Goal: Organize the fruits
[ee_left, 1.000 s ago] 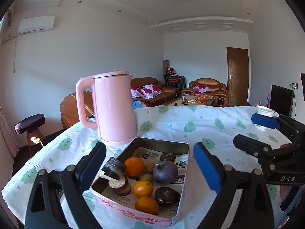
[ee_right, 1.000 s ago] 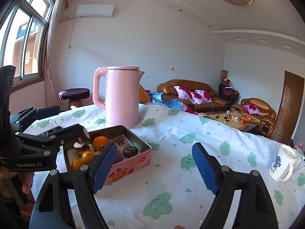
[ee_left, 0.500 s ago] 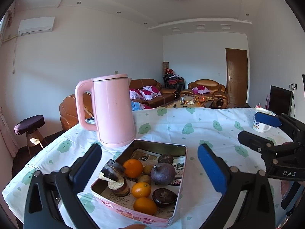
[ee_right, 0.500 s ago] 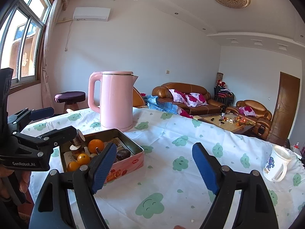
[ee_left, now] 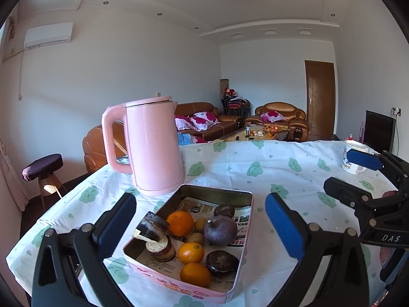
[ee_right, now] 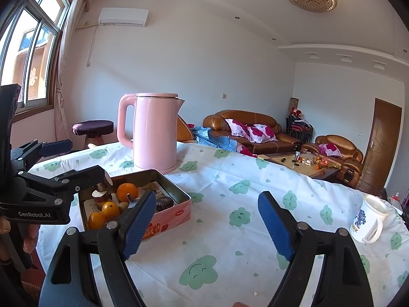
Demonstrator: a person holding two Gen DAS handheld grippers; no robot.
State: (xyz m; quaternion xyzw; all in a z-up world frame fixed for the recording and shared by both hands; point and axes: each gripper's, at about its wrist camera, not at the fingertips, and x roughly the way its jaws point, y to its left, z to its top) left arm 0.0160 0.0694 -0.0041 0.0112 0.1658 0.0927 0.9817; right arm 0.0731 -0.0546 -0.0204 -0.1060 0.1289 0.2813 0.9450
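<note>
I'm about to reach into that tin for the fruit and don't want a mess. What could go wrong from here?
1. The tin is crowded: oranges lie against the round purple fruit, so the open left gripper may nudge neighbours or pinch two.
2. The pink kettle stands just behind the tin; a wide reach could bump it.
3. The cut dark pieces are stacked and might topple.

A pink kettle (ee_left: 153,148) stands upright on the worktop (ee_left: 268,168), which has a cloud-print cloth. A white mug (ee_right: 369,218) stands well apart from it.
</note>
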